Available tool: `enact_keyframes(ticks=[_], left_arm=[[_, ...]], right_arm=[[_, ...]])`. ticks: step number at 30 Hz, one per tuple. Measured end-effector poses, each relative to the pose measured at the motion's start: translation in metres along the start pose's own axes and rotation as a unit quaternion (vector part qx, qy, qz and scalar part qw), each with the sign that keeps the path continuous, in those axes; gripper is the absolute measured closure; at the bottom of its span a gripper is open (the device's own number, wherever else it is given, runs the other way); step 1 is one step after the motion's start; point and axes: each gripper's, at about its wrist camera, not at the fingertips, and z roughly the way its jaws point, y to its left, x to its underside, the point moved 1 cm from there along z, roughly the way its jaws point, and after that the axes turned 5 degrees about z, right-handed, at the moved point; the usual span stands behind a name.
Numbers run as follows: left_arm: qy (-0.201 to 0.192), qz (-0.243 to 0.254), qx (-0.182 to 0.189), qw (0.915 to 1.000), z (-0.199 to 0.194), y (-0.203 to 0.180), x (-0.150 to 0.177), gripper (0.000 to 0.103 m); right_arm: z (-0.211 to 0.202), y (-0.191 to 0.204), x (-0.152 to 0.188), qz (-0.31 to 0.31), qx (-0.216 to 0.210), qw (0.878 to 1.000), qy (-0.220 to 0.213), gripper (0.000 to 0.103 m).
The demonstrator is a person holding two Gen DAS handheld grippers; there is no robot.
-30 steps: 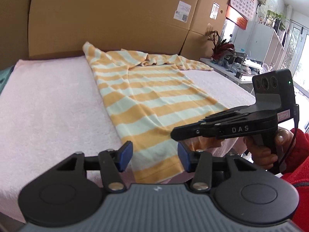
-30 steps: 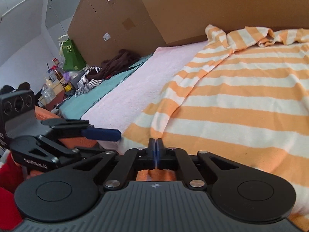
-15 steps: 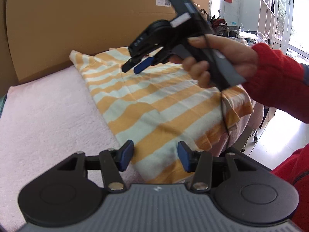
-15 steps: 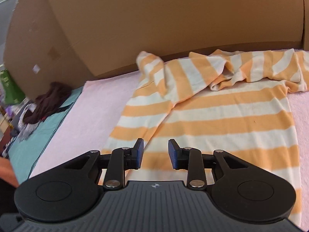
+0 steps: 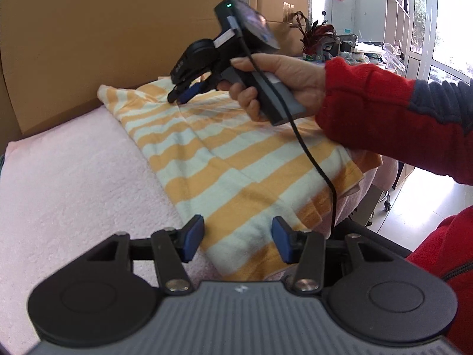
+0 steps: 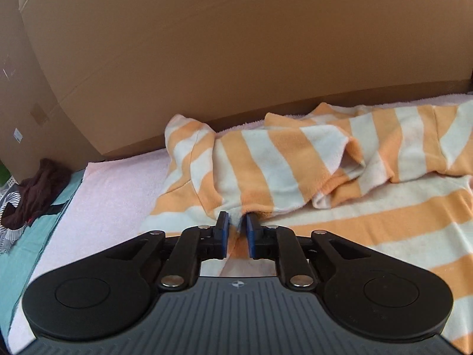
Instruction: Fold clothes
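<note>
Striped shirt (image 5: 224,162) flat on pink-towelled worktop (image 5: 68,183). Left gripper (image 5: 238,236) fingers spread wide above hem. Right gripper (image 6: 235,233): own view shows narrow gap straddling sleeve fold; left view shows hand (image 5: 280,80) holding it.
</note>
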Motion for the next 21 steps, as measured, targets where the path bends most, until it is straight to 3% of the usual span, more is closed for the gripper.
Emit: enact_keyframes(ticks=[2, 5, 7, 8, 10, 11, 12, 14, 16, 17, 19, 21], left_arm=[[-0.014, -0.007, 0.010, 0.9998, -0.002, 0.003, -0.006, 0.056], [-0.046, -0.018, 0.039, 0.9980, -0.001, 0.007, -0.020, 0.057], [-0.036, -0.010, 0.059, 0.9976, 0.015, 0.001, -0.027, 0.057], [-0.025, -0.006, 0.063, 0.9977, 0.026, -0.002, -0.027, 0.057], [-0.013, -0.008, 0.059, 0.9981, 0.039, -0.005, -0.022, 0.058], [-0.015, -0.011, 0.059, 0.9981, 0.036, -0.007, -0.020, 0.058], [-0.017, -0.013, 0.059, 0.9981, 0.033, -0.010, -0.018, 0.057], [-0.016, -0.010, 0.060, 0.9980, 0.026, -0.017, -0.016, 0.057], [-0.014, -0.009, 0.060, 0.9981, 0.024, -0.017, -0.017, 0.057], [-0.014, -0.011, 0.059, 0.9981, 0.026, -0.015, -0.018, 0.057], [-0.013, -0.016, 0.056, 0.9982, 0.030, -0.009, -0.020, 0.057], [-0.012, -0.020, 0.054, 0.9983, 0.034, -0.004, -0.021, 0.057]], right_arm=[[-0.027, -0.010, 0.003, 0.034, 0.023, 0.999, -0.017, 0.071], [-0.062, -0.017, 0.016, 0.051, -0.082, 0.995, -0.013, 0.072], [-0.063, -0.011, 0.028, 0.058, -0.171, 0.983, 0.038, 0.072], [-0.054, -0.008, 0.033, 0.064, -0.195, 0.976, 0.068, 0.072], [-0.031, -0.006, 0.042, 0.075, -0.184, 0.973, 0.114, 0.072], [-0.020, -0.005, 0.046, 0.080, -0.178, 0.971, 0.137, 0.090], [-0.019, -0.009, 0.045, 0.074, -0.160, 0.977, 0.117, 0.103], [-0.023, -0.019, 0.041, 0.069, -0.124, 0.987, 0.071, 0.103], [-0.029, -0.021, 0.038, 0.077, -0.122, 0.987, 0.064, 0.098], [-0.030, -0.016, 0.039, 0.072, -0.146, 0.984, 0.067, 0.090], [-0.034, -0.005, 0.042, 0.054, -0.191, 0.977, 0.074, 0.089], [-0.026, 0.003, 0.047, 0.032, -0.170, 0.982, 0.074, 0.074]])
